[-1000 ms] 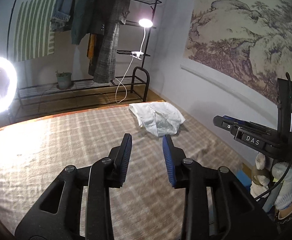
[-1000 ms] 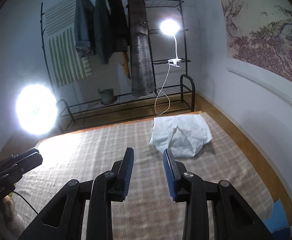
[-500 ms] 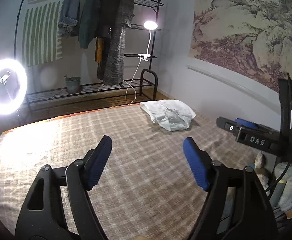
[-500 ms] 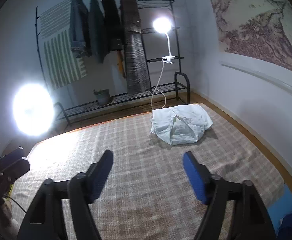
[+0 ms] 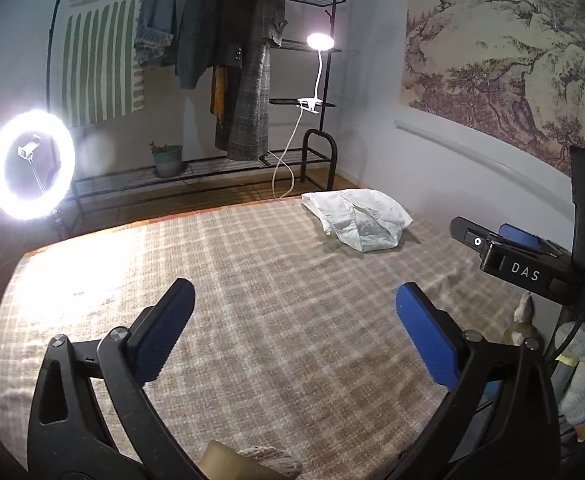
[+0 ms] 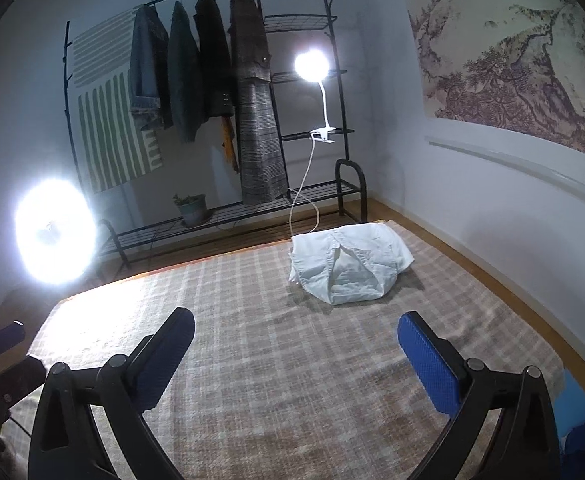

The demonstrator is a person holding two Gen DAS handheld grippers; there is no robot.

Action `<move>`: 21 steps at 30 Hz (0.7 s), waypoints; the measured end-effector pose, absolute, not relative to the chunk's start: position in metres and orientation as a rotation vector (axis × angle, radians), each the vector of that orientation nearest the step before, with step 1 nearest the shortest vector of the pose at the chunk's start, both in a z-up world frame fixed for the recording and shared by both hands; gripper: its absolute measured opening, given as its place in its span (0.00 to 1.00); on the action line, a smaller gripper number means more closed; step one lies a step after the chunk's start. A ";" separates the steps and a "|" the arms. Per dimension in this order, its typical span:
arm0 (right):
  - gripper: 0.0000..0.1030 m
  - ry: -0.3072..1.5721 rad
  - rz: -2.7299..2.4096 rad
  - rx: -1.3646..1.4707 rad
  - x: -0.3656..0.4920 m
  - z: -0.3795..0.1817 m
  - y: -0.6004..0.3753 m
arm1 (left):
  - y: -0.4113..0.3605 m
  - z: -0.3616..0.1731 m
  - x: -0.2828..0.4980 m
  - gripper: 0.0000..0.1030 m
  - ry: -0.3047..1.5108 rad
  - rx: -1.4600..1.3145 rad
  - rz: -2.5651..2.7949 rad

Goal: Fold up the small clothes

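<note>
A crumpled white garment (image 5: 358, 220) lies at the far right of the plaid-covered surface (image 5: 252, 264), near its back edge. My left gripper (image 5: 295, 292) hovers over the near middle of the plaid. Its jaws are opening, spread wide with only bare cloth between them. In the right wrist view the same white garment (image 6: 348, 268) lies ahead and slightly right of my right gripper (image 6: 296, 320), whose jaws are also opening with nothing between them. The right gripper's black housing (image 5: 524, 270) shows at the right edge of the left wrist view.
A black clothes rack (image 6: 252, 92) with several hanging coats stands beyond the far edge, with a clip lamp (image 6: 312, 66) and a potted plant (image 6: 190, 208) on it. A bright ring light (image 5: 30, 164) stands at the left. The wall (image 6: 492, 208) runs along the right side.
Both grippers' jaws have spread from nearly shut to wide apart. Both views have tipped downward a little, so the plaid surface fills more of each frame. The white garment has not moved.
</note>
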State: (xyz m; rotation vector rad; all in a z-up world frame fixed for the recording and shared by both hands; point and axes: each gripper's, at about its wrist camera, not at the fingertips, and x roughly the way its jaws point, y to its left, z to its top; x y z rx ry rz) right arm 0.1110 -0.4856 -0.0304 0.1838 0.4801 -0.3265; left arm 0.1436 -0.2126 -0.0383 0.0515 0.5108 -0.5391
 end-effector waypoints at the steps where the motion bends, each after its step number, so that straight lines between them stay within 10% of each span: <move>1: 1.00 0.480 -0.332 0.177 0.111 -0.031 -0.486 | -0.214 -0.039 0.143 1.00 0.510 0.063 -0.534; 21: 1.00 0.519 -0.323 0.210 0.118 -0.038 -0.491 | -0.222 -0.050 0.137 1.00 0.516 0.134 -0.503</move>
